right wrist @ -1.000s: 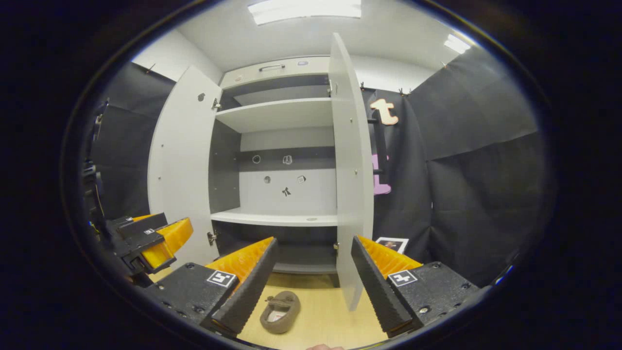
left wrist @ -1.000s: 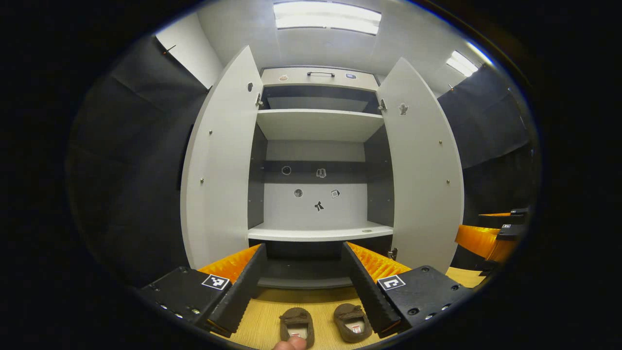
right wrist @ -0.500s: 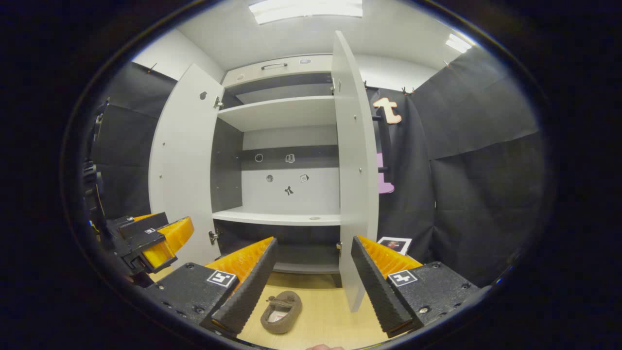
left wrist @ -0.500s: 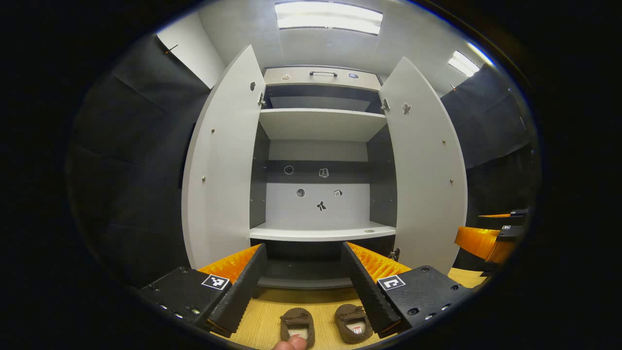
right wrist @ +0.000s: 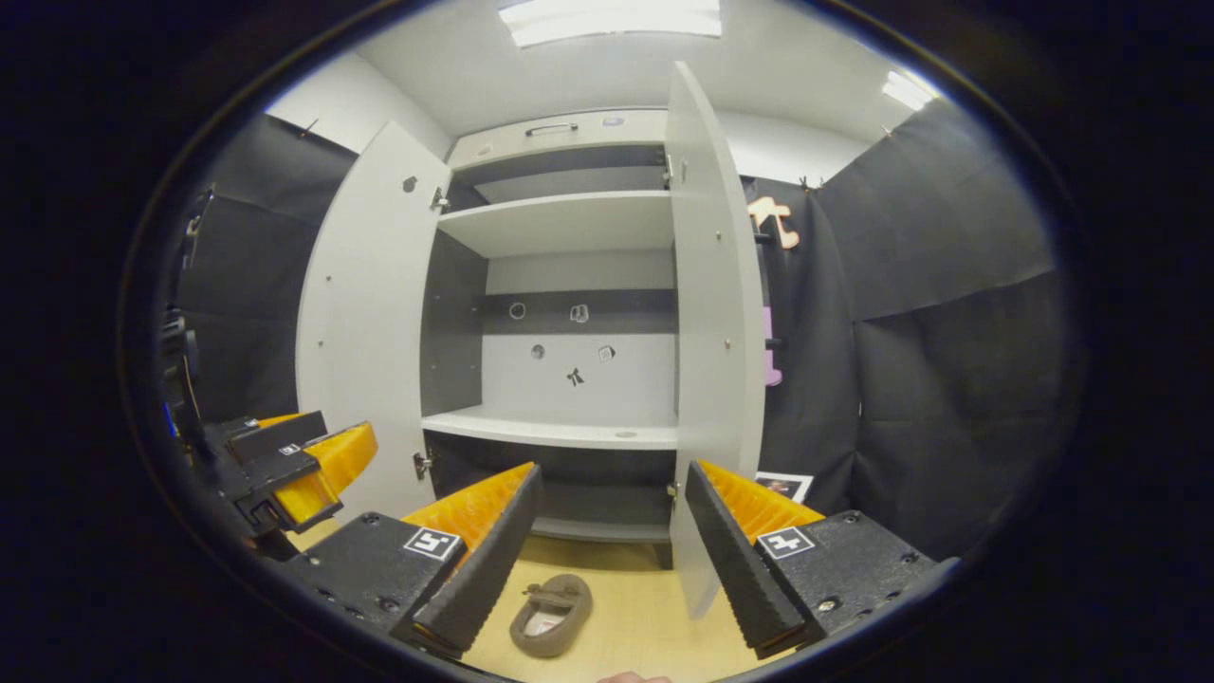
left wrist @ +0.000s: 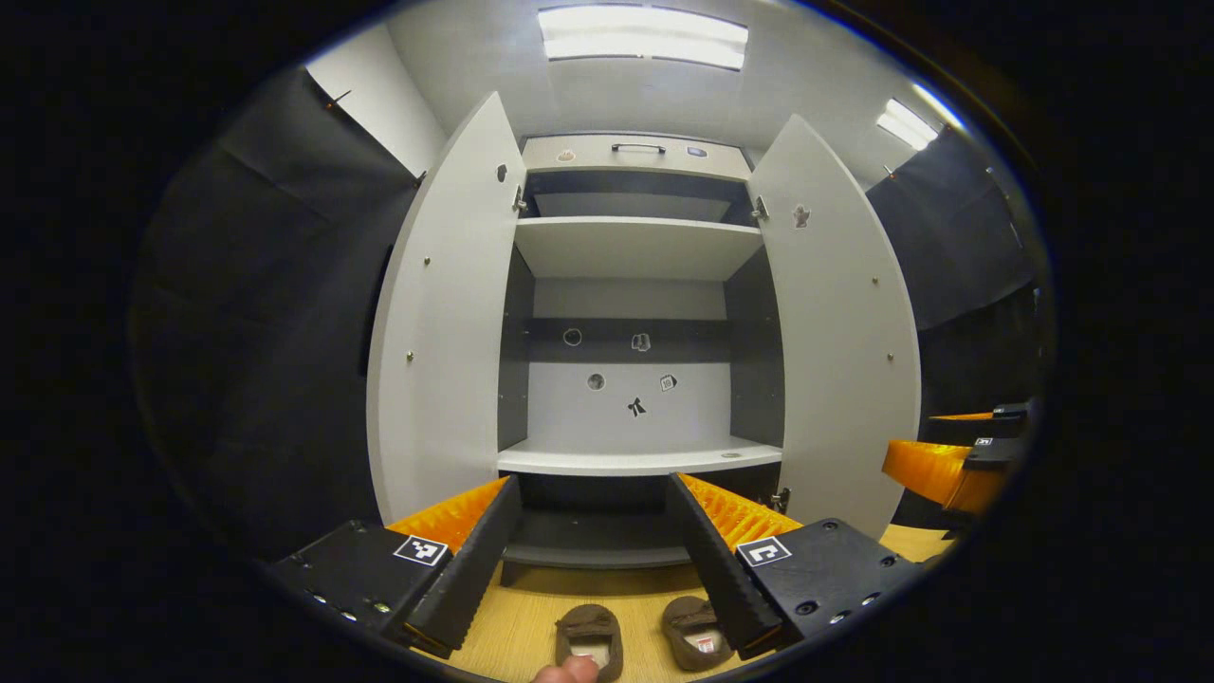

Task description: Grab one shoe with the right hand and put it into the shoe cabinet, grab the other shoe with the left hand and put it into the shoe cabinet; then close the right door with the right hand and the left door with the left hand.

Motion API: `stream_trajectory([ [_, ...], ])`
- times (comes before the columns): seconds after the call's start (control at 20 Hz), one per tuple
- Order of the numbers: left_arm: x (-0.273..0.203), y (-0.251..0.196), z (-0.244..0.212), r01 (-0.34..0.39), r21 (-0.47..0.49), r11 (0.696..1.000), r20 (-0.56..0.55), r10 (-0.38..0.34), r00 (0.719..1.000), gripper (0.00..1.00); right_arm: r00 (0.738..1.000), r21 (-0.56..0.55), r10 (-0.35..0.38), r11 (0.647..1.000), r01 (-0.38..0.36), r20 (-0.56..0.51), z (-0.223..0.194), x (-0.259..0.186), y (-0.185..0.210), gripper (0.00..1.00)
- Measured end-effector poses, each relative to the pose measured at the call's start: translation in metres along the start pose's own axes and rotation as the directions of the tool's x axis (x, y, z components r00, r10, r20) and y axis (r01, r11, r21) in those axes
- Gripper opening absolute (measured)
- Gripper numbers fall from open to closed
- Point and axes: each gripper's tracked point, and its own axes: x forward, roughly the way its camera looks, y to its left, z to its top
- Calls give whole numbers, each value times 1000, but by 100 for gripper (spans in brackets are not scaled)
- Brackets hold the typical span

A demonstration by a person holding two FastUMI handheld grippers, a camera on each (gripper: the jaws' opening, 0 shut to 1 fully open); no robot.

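Two small brown shoes lie side by side on the wooden floor in front of the cabinet: the left shoe [left wrist: 590,637] and the right shoe [left wrist: 694,631]. In the right gripper view one brown shoe [right wrist: 551,615] lies on the floor below the fingers. The white shoe cabinet [left wrist: 637,455] stands with its left door [left wrist: 446,313] and right door [left wrist: 844,323] swung open, shelves bare. My left gripper [left wrist: 593,550] is open above the shoes, holding nothing. My right gripper [right wrist: 607,560] is open too, in front of the right door [right wrist: 716,332]. The left gripper [right wrist: 294,465] appears at the left of the right gripper view.
Black cloth walls close in both sides of the cabinet. The right gripper [left wrist: 948,460] shows at the right of the left gripper view. A fingertip [left wrist: 566,672] pokes in at the bottom edge. A small printed card [right wrist: 782,486] lies on the floor by the right wall.
Both views have shifted slightly: the cabinet sits a little farther right and lower in frame, and the shoes have slid lower. Both grippers stay open.
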Motion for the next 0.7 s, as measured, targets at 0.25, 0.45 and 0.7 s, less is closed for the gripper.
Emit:
stream_trajectory([
  [0.25, -1, 5, 0, -3, -5, 1000, -6, 2, 1000, 95, 999, -12, 24, 1000, -24, -34, -8, 17, 11, 99],
  [0.45, -2, 12, -3, -14, -5, 1000, -9, 14, 1000, 94, 990, -8, 77, 997, -78, -119, -35, 38, 31, 99],
  [0.7, -6, 25, -6, -37, 4, 999, -18, 37, 999, 95, 949, 33, 147, 989, -143, -280, -106, 67, 65, 99],
])
